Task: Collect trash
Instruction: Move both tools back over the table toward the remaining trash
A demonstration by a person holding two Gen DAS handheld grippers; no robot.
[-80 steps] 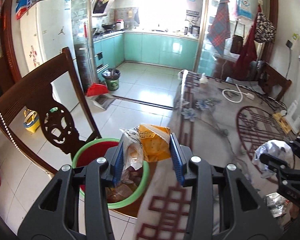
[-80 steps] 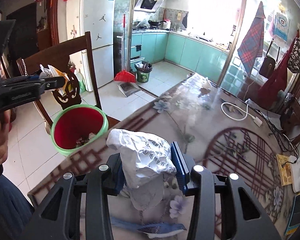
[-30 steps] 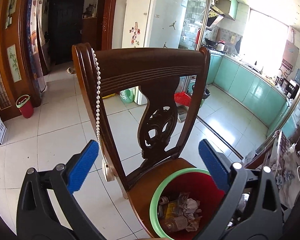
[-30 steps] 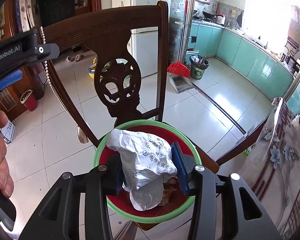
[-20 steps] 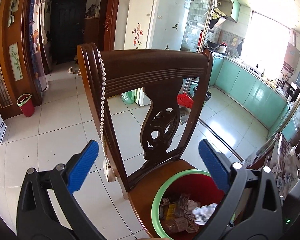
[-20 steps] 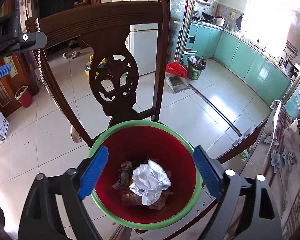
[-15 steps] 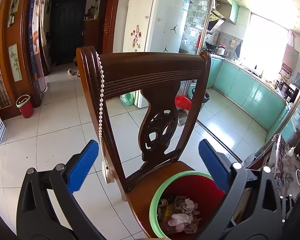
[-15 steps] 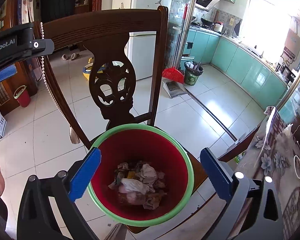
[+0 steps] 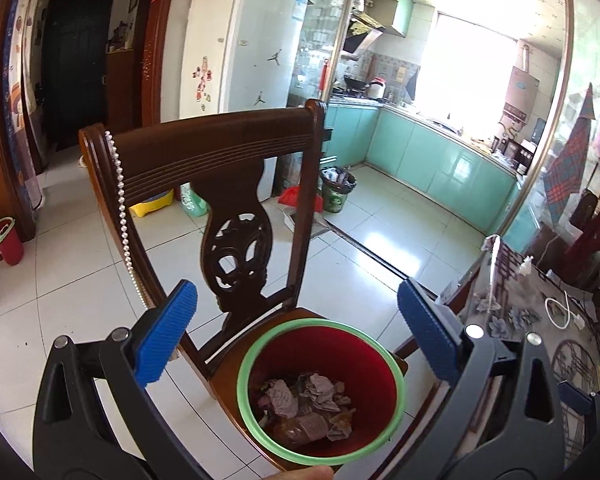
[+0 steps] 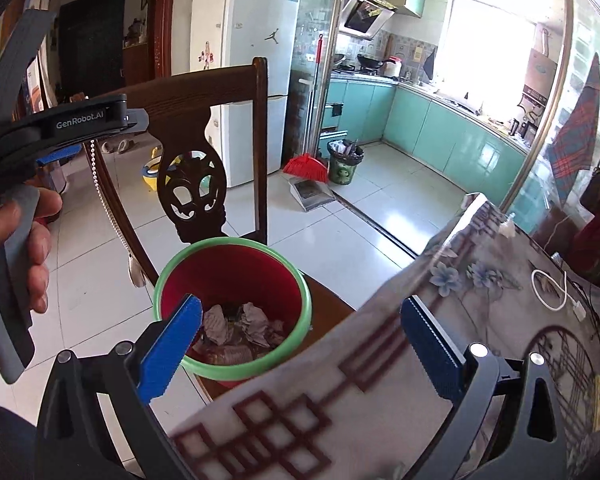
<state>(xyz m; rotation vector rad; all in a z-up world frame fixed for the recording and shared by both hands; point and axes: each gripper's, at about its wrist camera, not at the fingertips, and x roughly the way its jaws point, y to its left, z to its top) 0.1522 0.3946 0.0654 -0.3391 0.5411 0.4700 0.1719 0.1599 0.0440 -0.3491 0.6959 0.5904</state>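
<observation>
Right gripper [image 10: 300, 340] open above binned trash [image 10: 240, 328]

Open air above bin [image 9: 320, 384]; chair back [image 9: 204, 152] behind, table edge [image 10: 380, 312] beside.

tablecloth [image 10: 300, 412]: near edge blurred | red bin [image 9: 320, 392]: trash pieces unidentifiable

Right hand-held gripper [image 10: 298, 338] angled downward, blue pads spread wide after just opening, nothing between them, left hand-held gripper [image 9: 296, 330] likewise wide and empty, left hand [image 10: 28, 232] wrapped round its grey handle
</observation>
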